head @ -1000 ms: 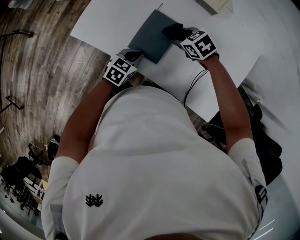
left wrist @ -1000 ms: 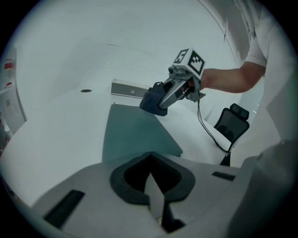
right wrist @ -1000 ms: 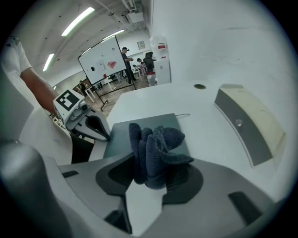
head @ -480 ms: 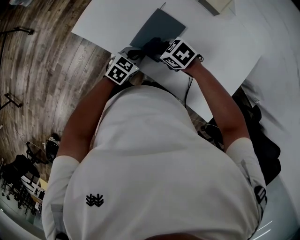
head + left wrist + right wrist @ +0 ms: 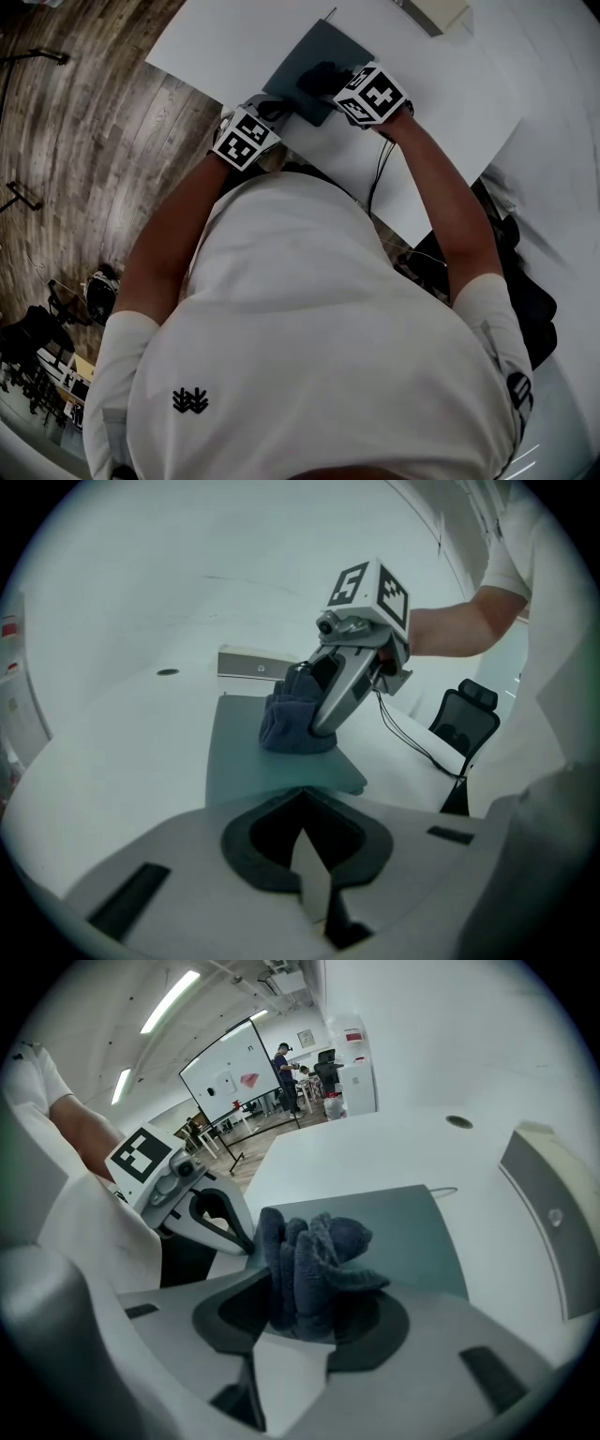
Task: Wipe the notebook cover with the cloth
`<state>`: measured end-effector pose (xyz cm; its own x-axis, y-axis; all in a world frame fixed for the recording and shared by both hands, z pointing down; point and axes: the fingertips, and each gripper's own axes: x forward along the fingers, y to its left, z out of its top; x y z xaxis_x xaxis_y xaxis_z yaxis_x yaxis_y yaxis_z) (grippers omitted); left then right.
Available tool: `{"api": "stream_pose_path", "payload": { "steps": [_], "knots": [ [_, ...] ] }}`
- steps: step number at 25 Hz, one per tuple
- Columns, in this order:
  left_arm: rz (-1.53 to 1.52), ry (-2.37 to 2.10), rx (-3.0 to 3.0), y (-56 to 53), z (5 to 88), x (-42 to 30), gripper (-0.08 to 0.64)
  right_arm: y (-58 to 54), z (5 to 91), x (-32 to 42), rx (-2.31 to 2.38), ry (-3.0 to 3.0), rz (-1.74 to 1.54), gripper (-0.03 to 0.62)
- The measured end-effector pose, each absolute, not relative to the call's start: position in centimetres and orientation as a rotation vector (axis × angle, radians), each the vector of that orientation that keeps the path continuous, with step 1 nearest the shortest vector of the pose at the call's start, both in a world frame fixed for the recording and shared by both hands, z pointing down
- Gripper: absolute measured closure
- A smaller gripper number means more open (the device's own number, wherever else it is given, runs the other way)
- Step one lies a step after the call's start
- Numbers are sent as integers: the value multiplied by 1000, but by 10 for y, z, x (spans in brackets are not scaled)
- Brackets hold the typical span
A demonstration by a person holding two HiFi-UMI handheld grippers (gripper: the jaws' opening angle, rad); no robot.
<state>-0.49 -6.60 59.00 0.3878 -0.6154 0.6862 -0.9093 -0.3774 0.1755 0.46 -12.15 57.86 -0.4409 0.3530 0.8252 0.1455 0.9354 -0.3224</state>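
holding a bunched dark cloth point(image 5: 314, 1260) tight in the fingers of the right gripper point(image 5: 298, 1321), pressed onto the grey notebook point(image 5: 412, 1232) flat on the white worktop point(image 5: 441, 103). on the left gripper point(image 5: 302, 808), shut together at the notebook's near edge. likely soft, light, easy to drag; worth steadying the thin, slippery cover by that near corner.

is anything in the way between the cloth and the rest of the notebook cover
Nothing visible. The cloth, clamped in the right gripper, rests on the notebook cover, and the cover ahead is bare. The left gripper sits only at its near edge.
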Motion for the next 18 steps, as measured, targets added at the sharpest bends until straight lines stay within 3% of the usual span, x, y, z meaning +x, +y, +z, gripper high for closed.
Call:
{"api": "stream_pose_path", "payload": {
  "steps": [18],
  "knots": [
    [707,-1278,2123,-67,589,-3,554,-233,581,8,-108,-2036,164,433]
  ]
}}
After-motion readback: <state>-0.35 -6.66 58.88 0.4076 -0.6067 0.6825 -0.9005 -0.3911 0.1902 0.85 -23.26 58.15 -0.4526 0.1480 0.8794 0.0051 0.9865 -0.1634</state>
